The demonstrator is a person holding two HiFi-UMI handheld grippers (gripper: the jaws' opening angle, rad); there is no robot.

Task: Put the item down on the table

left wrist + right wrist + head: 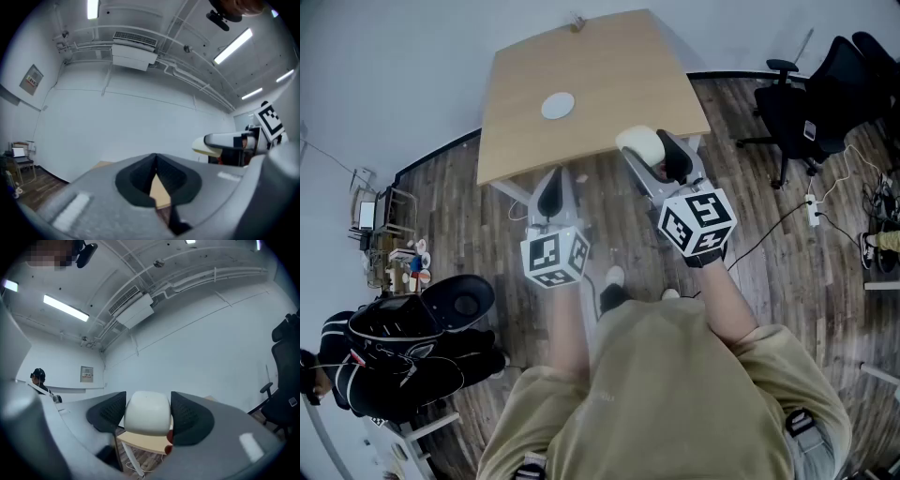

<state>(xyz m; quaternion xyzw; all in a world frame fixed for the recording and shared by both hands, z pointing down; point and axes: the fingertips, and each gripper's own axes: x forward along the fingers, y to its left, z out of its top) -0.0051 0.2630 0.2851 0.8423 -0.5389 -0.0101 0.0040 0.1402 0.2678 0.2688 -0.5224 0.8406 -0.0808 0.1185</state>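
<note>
My left gripper (550, 195), jaws together and empty, hangs short of the wooden table (609, 66). My right gripper (651, 153) clamps a white rounded item (636, 141) above its near edge. I'd carry it inward, lower gently, then release.

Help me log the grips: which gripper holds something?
The right gripper: its jaws clamp a rounded white item, while the left gripper has its jaws shut and empty.
</note>
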